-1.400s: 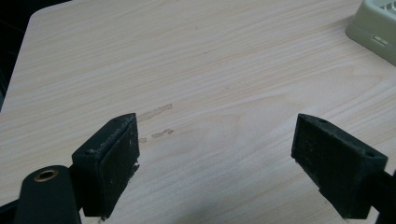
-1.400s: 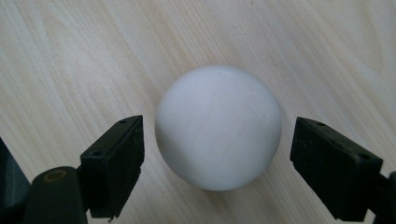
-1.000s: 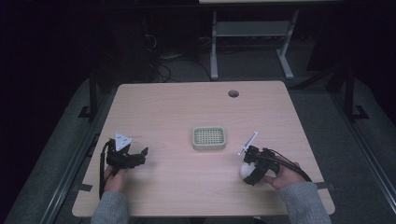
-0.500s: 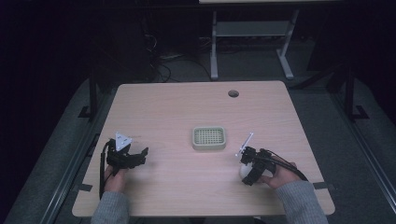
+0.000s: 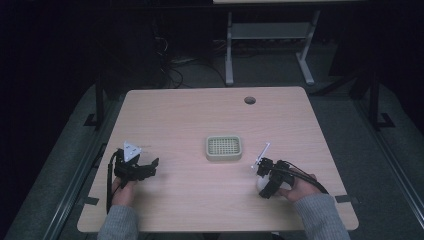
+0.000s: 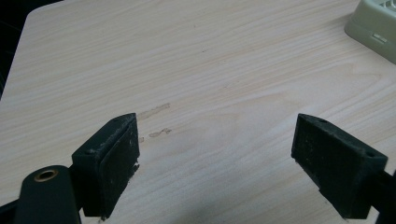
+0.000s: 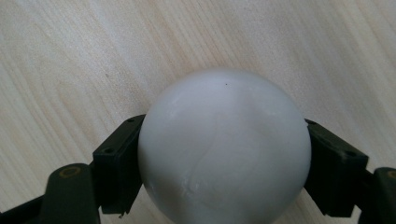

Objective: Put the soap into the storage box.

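A smooth white ball [image 7: 223, 149] sits between the jaws of my right gripper [image 7: 224, 161], which is shut on it just above the wood table [image 7: 70, 56]. In the high view that gripper [image 5: 266, 181] is at the table's front right, with the white ball [image 5: 261, 184] partly hidden under it. My left gripper [image 5: 142, 170] rests at the front left, held low over the table. Its jaws stand wide apart with bare wood between them, and its black pads [image 6: 112, 163] hold nothing.
A pale green slotted tray [image 5: 223, 147] lies at the table's middle; its corner [image 6: 373, 25] shows at the top right of the left gripper view. A round cable hole [image 5: 249, 100] is near the far edge. Faint smudges [image 6: 156, 111] mark the wood.
My right gripper has shifted slightly toward the front edge and tilted down over the ball. The left gripper has stayed put.
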Demonstrator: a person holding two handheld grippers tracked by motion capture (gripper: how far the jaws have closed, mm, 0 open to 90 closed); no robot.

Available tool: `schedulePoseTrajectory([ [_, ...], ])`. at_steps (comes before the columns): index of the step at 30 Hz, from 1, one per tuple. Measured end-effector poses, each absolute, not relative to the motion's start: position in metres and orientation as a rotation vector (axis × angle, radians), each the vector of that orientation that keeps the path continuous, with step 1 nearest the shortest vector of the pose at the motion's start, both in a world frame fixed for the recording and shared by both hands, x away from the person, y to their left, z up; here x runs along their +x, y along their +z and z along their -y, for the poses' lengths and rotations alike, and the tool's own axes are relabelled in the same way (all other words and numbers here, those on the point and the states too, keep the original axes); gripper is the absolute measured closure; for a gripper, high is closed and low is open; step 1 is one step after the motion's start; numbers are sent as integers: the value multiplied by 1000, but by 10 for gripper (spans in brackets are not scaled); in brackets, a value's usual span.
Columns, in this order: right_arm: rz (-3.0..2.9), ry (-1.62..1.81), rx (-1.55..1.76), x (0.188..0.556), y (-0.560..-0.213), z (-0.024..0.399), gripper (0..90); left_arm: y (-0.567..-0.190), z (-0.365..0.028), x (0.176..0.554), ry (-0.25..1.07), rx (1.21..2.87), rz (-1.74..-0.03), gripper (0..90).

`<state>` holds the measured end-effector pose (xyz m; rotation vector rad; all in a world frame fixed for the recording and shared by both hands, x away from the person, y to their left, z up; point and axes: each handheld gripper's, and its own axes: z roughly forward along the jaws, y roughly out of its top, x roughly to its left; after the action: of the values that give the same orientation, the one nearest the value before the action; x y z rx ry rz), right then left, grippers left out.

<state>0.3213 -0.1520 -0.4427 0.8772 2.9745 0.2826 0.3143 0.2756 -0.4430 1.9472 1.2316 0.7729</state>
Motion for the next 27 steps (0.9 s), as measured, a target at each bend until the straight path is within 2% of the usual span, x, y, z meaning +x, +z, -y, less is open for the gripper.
schedulePoseTrajectory([
  [15,-2997,275,840,320,-440,150,232,-443,-275,314,773,1955,-1229,148],
  [27,-2990,330,825,326,-423,148,232,-442,-276,314,777,1952,-1232,148],
])
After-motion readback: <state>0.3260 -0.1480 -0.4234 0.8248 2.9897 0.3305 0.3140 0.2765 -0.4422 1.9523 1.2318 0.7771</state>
